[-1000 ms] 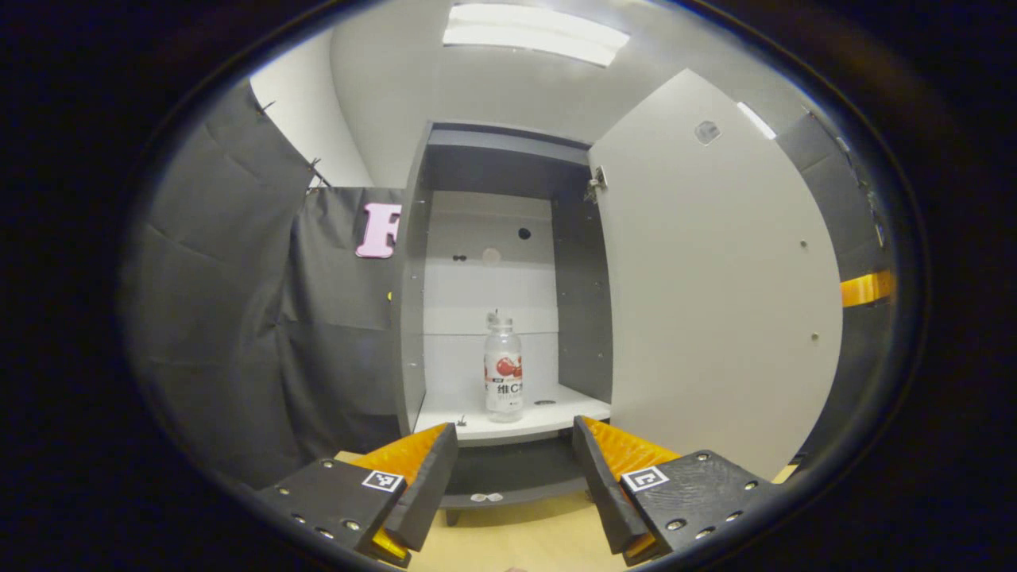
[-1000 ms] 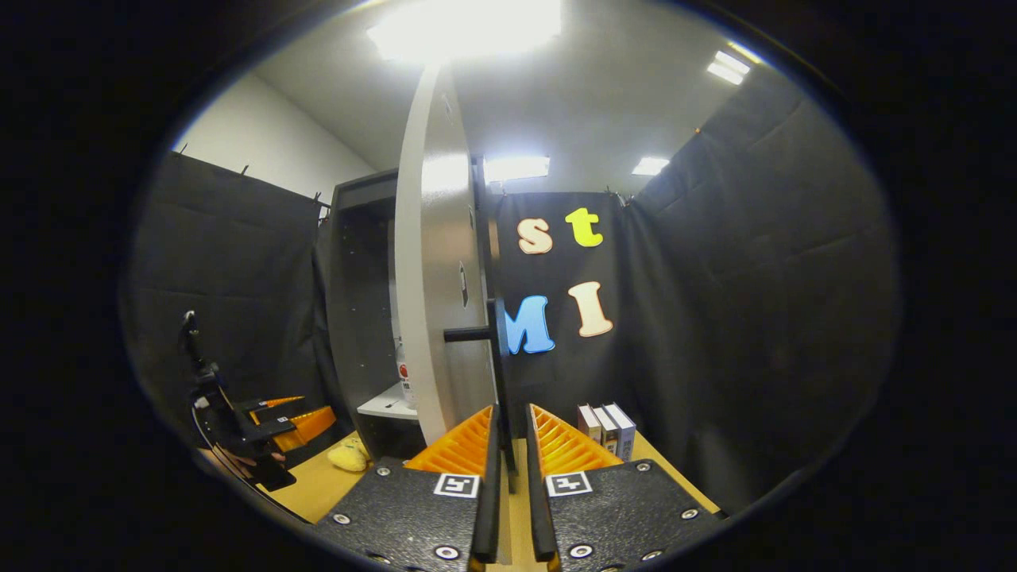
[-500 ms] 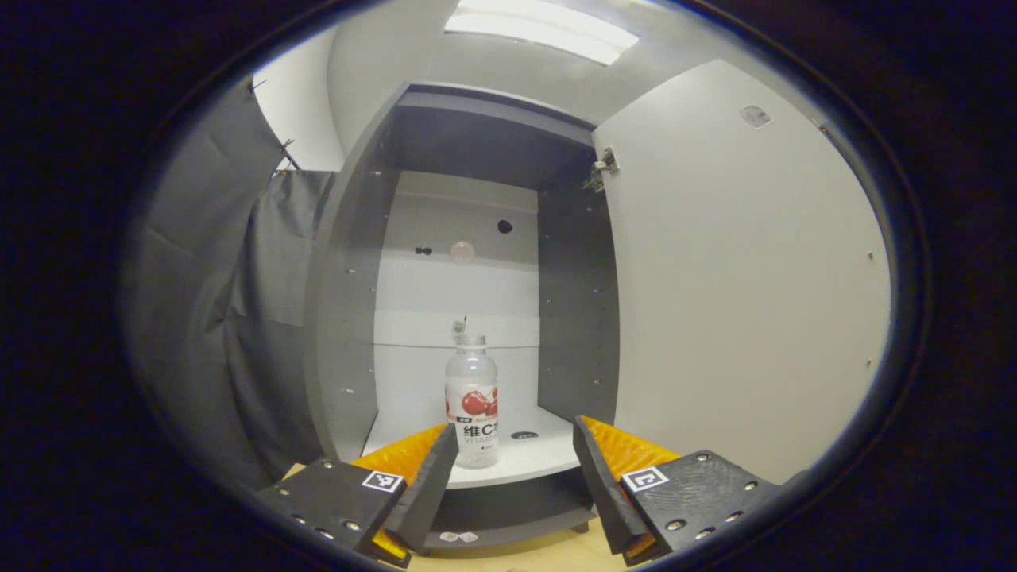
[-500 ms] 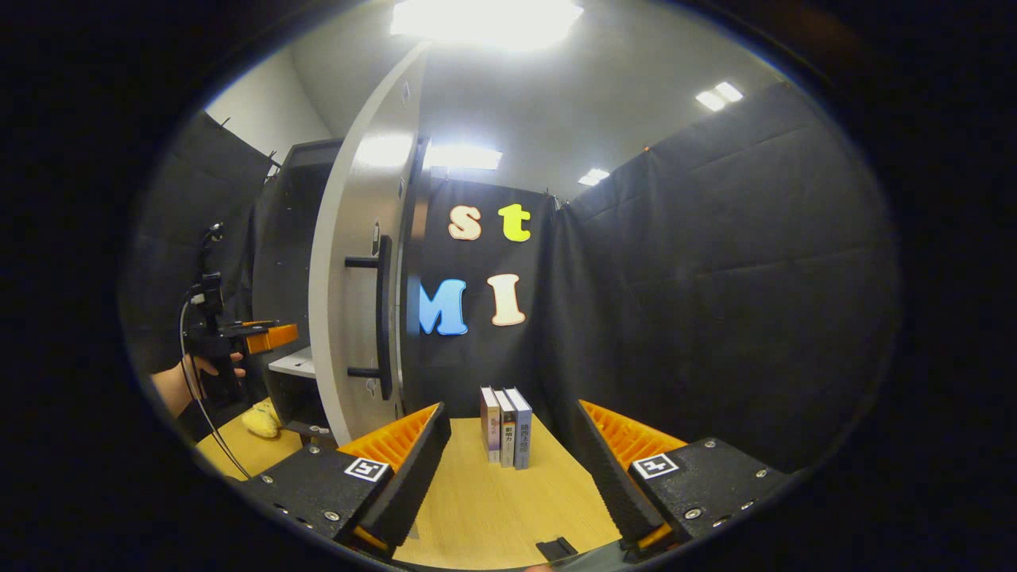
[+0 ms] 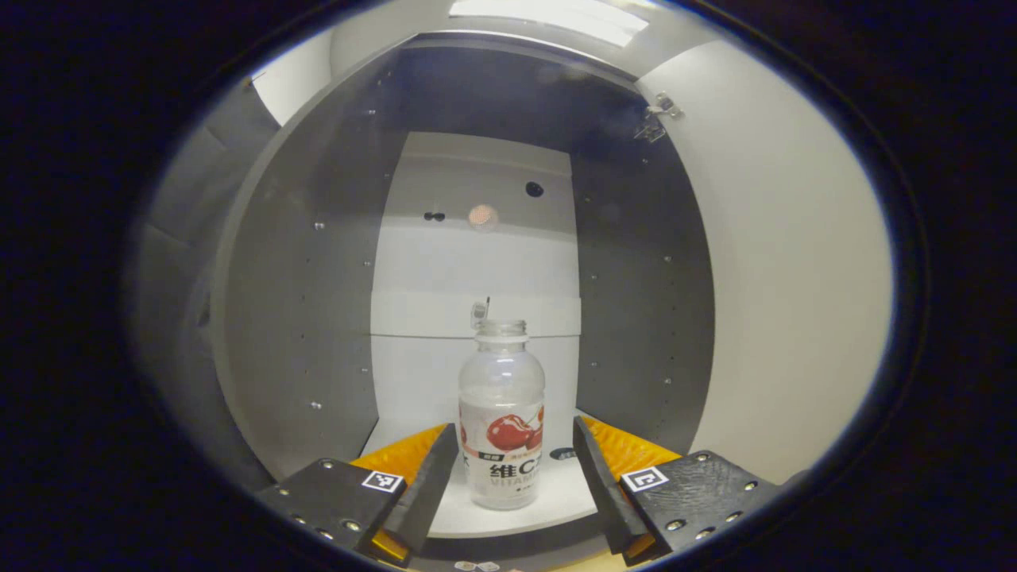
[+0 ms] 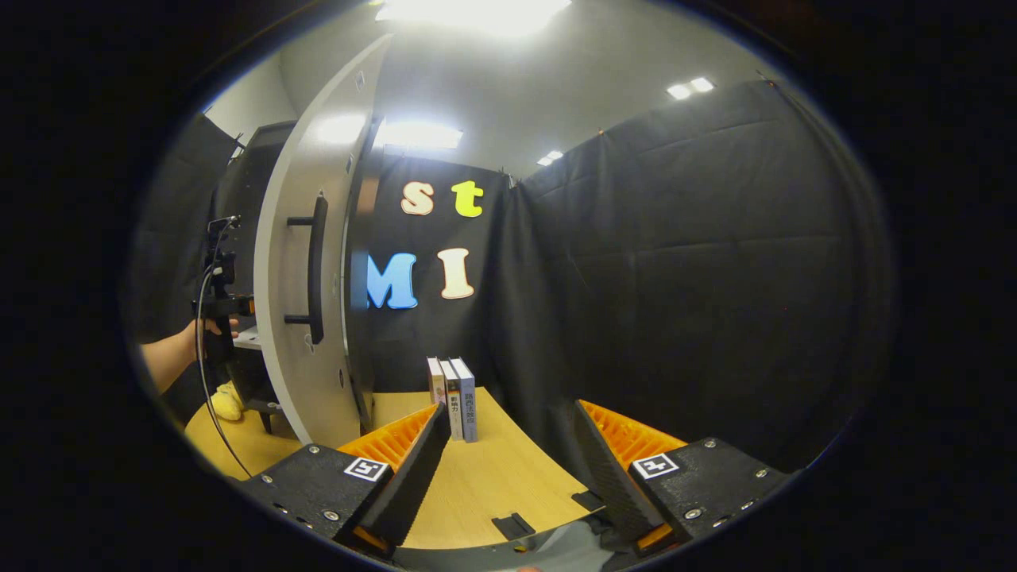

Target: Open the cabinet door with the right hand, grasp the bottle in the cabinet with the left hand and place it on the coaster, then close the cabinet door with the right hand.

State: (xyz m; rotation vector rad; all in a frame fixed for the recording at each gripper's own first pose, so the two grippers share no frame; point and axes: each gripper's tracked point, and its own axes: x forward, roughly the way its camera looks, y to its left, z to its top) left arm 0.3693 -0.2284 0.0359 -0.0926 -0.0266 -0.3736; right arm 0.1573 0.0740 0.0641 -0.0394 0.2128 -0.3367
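Bottle (image 5: 502, 413): a clear plastic bottle with a red fruit label, standing upright on the white shelf (image 5: 508, 512) of the open cabinet (image 5: 302, 318), near the shelf's front edge. In the left gripper view the left gripper (image 5: 515, 477) has its jaws spread wide, one on each side of the bottle's lower body, with a gap showing on both sides; nothing is gripped. Cabinet door (image 5: 786, 302): swung fully open to the right of the opening, its hinge (image 5: 656, 119) visible at the top.

Step in hand, as judged from this layout: the reach-in and grasp of the bottle by the left gripper. For a sound grasp, the jaws should be brought forward until the bottle's body sits deep between them, kept level and centred so that both fingers meet the labelled section together; an off-centre close would likely push the light bottle sideways or tip it. Lift straight up before drawing back over the shelf's lip.

In the right gripper view the right gripper (image 6: 510, 477) is also wide open and empty, held above the wooden counter (image 6: 477, 485), apart from the door's black handle (image 6: 315, 270). A row of books (image 6: 452, 397) stands on the counter beyond. At the far left, a hand (image 6: 199, 332) holds the other gripper at the cabinet opening
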